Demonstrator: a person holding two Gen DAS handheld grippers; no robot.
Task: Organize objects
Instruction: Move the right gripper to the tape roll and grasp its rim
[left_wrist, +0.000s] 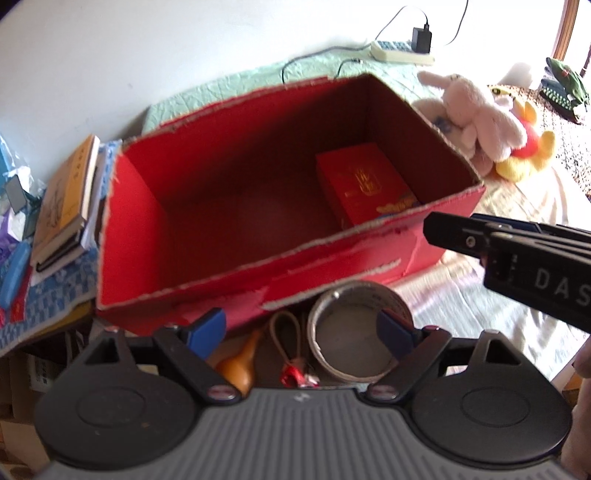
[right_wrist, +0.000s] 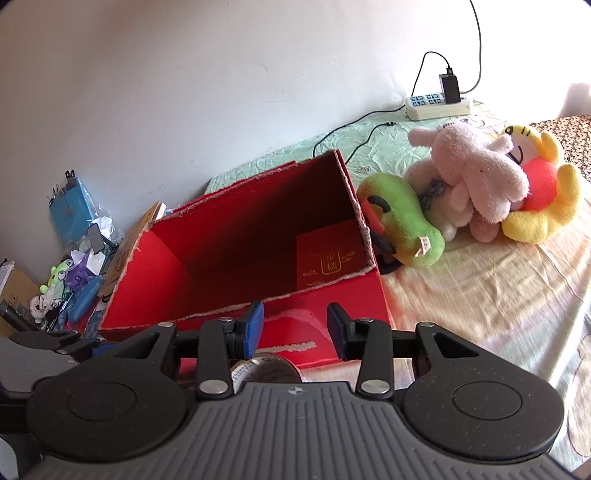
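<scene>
left gripper (left_wrist: 299, 332) spread wide, empty; tape roll (left_wrist: 356, 332) just below between tips, right pad over its rim. light, stiff ring, smooth sides, likely slippery; best pinched across wall or through core. red box (left_wrist: 207, 258) just ahead, open. right gripper (right_wrist: 295, 325) half open, nothing gripped.

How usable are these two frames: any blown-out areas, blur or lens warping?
Left wrist view: window corner at upper right is blown out, washing the bedsheet; the tape roll by the left gripper is soft. Right wrist view: exposure is more even, though the red box interior is dark; sheet slightly smeared. Both show fisheye bending.
</scene>
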